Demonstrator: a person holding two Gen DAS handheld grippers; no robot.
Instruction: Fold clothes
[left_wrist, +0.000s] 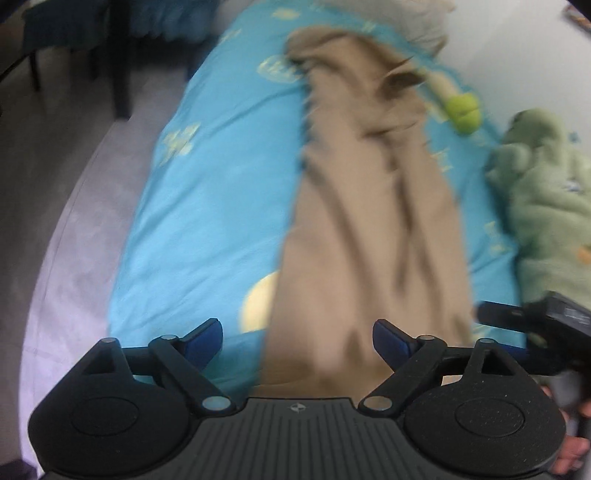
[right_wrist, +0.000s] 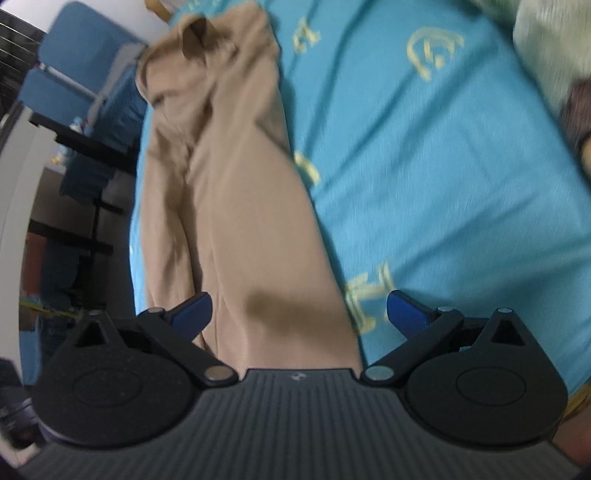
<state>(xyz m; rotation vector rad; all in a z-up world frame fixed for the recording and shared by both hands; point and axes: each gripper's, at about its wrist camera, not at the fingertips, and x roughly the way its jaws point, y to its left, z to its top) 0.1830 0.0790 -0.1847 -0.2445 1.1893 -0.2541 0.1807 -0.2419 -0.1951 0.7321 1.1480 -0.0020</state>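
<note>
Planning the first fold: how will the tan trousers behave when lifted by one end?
The tan trousers lie creased and draped on the blue duvet, so probably floppy and sagging. They look thin, likely light. On soft bedding, pushing may bunch them.

tan trousers (left_wrist: 369, 221) | laid lengthwise, wrinkled (blurred) | centre of frame, on the blue bedcover (left_wrist: 207, 206)

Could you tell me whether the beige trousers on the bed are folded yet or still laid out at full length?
Laid out lengthwise, not yet folded: the beige trousers stretch along the blue duvet, wrinkled. Both grippers are open and hold nothing.
</note>
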